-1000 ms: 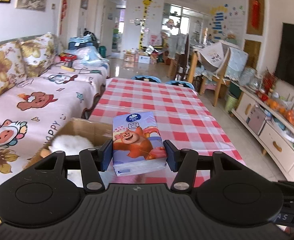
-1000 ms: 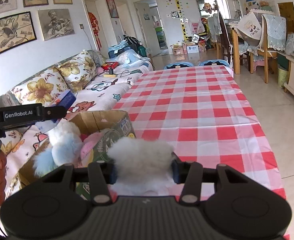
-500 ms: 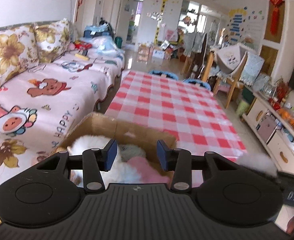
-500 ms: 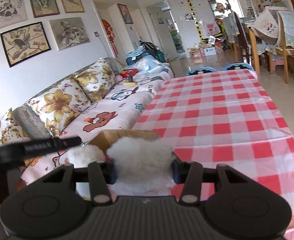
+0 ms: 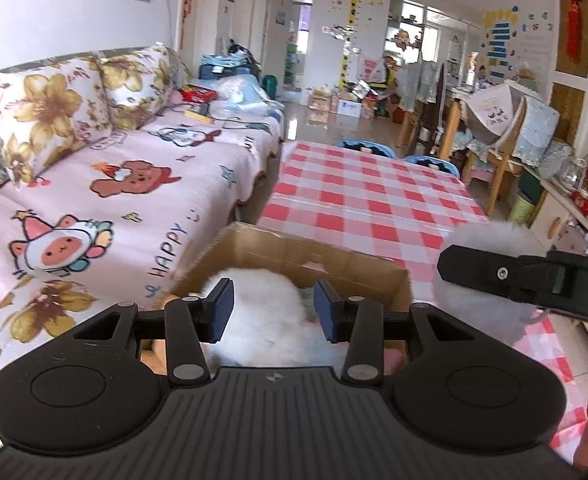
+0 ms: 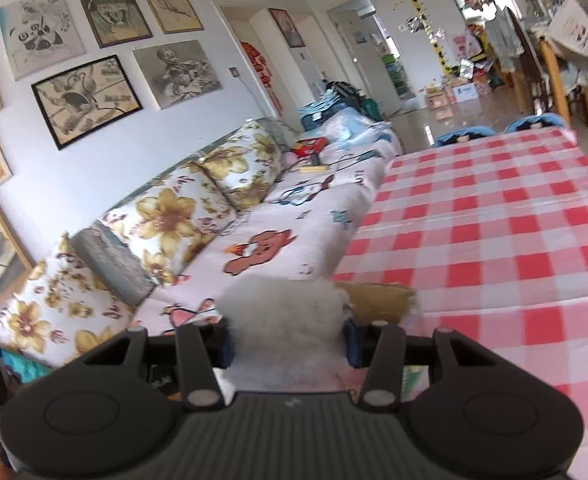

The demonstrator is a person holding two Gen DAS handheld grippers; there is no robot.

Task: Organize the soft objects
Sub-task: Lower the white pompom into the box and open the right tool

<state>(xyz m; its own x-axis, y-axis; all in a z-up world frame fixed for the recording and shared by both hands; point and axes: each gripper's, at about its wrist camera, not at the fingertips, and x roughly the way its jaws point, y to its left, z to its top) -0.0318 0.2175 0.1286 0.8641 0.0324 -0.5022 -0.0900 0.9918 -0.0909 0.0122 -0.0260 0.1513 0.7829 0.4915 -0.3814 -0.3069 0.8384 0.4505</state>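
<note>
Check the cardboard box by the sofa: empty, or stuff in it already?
Not empty. The left wrist view shows the cardboard box open-topped, with a white fluffy toy and something pink inside.

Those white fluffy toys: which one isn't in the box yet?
The fluffy ball pinched in the right tool, held up beside the box. The other white plush already lies inside it, under the empty left tool.

Box (image 5: 294, 252) sat at my table's (image 5: 374, 200) near edge, sofa (image 5: 113, 184) to its left. Plush toy (image 5: 269, 308) lay in the box; chairs (image 5: 494, 148) stood behind the table.
</note>
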